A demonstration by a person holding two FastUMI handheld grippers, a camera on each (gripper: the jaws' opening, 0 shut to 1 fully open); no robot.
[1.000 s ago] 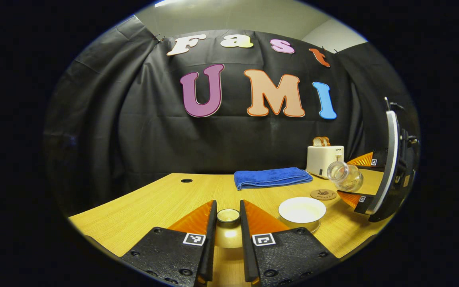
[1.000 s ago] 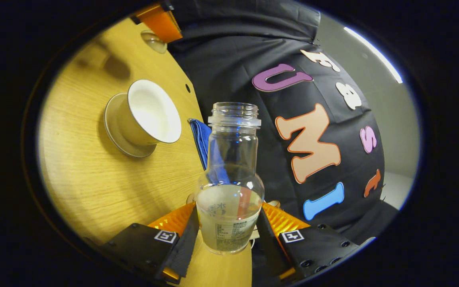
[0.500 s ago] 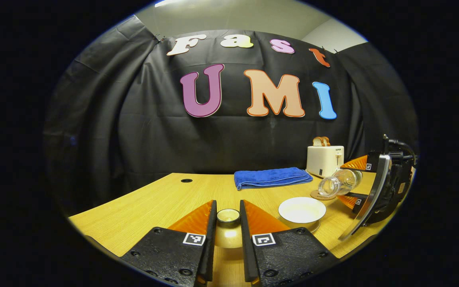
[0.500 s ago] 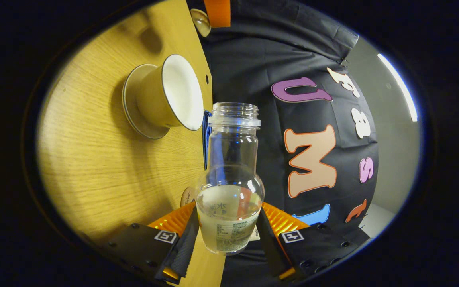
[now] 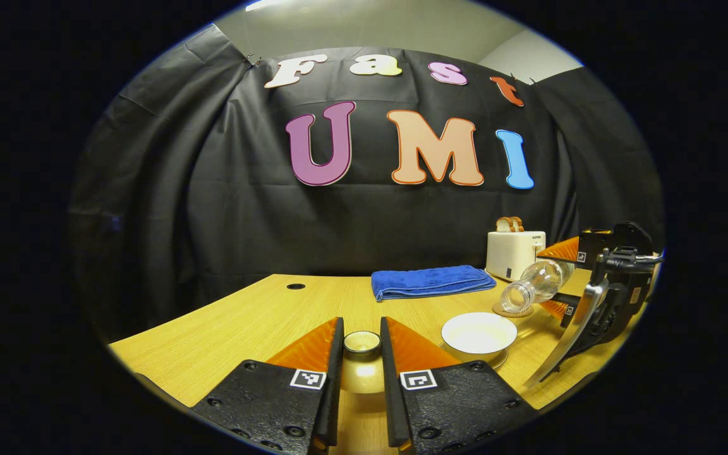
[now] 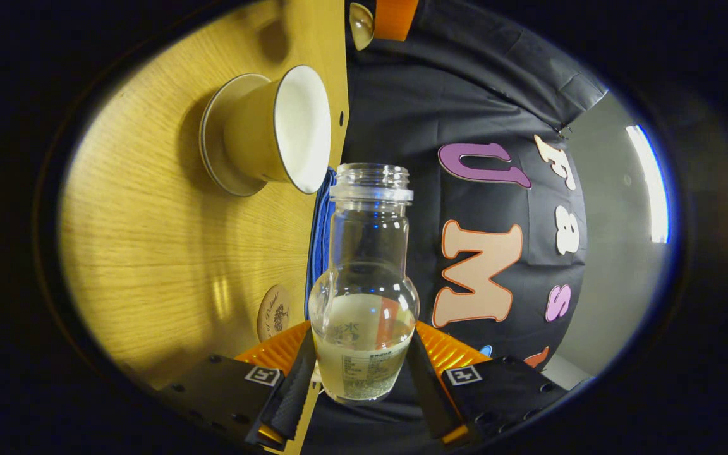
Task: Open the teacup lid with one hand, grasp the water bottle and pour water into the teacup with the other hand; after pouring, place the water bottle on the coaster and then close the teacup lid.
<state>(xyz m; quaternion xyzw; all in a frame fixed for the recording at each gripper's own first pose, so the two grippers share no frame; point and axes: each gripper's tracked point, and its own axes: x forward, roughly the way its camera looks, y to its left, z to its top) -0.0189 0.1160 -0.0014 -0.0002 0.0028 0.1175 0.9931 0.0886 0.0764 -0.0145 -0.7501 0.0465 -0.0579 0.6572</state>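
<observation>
My left gripper is shut on the knob of the cream teacup lid, held low over the table in front of me. The white teacup stands uncovered on its saucer to the right. Beyond it my right gripper is shut on the clear, capless water bottle, tipped sideways with its mouth toward the cup. In the right gripper view the bottle sits between the fingers of the right gripper, water pooled in its lower part, the teacup beyond its mouth. The round coaster lies near the bottle's base.
A folded blue towel lies at the back of the wooden table. A white toaster with bread stands at the back right. A small cable hole is at the back left. The coaster sits between cup and toaster.
My right gripper has rolled further and sunk lower, tipping the bottle from a slight lean to nearly on its side, mouth toward the teacup. The left gripper and lid have not moved.
</observation>
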